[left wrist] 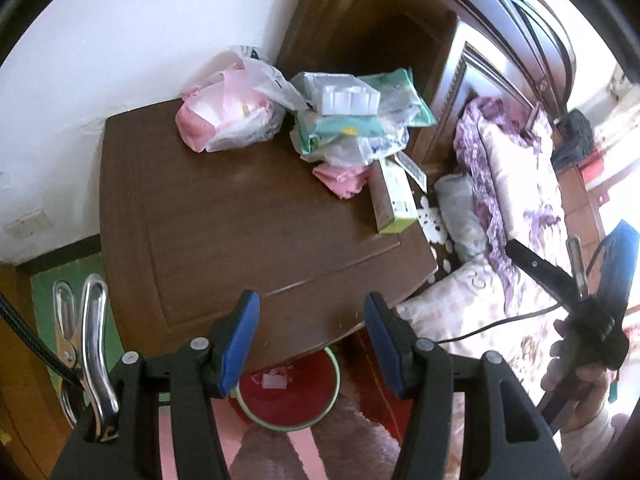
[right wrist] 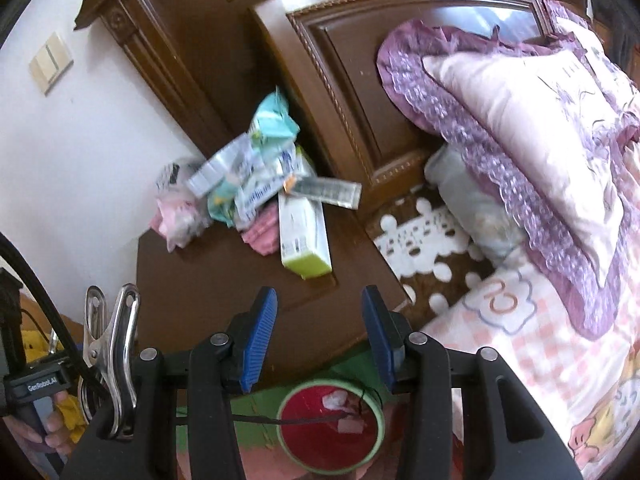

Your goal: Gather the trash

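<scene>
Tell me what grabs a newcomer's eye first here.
The heap of bags and packets at the back of the brown nightstand. Below its front edge, a red bin on the floor holds white scraps. Both grippers hang open and empty above it.

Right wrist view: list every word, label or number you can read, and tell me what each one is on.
"GenRoboLAI", roughly: black handle of the left gripper, last letters unsure.
Green and white box: barcode and print too small.
Plastic packets: blue lettering blurred.
Pink quilt: embroidered motif, no clear word.
</scene>
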Motion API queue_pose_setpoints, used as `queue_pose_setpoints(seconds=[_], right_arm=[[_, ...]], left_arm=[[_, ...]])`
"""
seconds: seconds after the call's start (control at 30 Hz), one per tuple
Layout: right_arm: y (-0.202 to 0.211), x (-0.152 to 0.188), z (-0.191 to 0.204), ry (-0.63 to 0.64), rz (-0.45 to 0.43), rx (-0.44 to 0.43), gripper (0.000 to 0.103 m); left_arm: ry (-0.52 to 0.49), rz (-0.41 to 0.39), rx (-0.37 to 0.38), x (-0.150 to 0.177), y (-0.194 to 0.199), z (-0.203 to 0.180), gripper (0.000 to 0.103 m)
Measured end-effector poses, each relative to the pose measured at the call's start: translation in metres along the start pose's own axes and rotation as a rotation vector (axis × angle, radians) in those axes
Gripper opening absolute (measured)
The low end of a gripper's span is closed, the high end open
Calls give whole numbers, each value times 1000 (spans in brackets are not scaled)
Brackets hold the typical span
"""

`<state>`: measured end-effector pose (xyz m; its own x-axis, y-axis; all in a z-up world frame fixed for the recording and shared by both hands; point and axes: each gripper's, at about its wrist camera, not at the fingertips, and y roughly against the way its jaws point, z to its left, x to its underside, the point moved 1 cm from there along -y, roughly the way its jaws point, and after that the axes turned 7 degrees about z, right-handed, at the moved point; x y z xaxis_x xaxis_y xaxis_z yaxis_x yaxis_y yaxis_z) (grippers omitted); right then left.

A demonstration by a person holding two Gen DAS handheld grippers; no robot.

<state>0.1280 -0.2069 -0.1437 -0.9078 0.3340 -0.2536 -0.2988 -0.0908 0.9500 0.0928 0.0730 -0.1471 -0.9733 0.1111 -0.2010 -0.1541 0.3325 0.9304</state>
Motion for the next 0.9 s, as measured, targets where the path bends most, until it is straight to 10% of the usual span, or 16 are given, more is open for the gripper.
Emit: queue_pose_setpoints(seconds=[0.9], right_arm=[[-127,-74,9,235,231,-72,45]], left_arm=[[258,-19,2,-75,-93,-42,57]])
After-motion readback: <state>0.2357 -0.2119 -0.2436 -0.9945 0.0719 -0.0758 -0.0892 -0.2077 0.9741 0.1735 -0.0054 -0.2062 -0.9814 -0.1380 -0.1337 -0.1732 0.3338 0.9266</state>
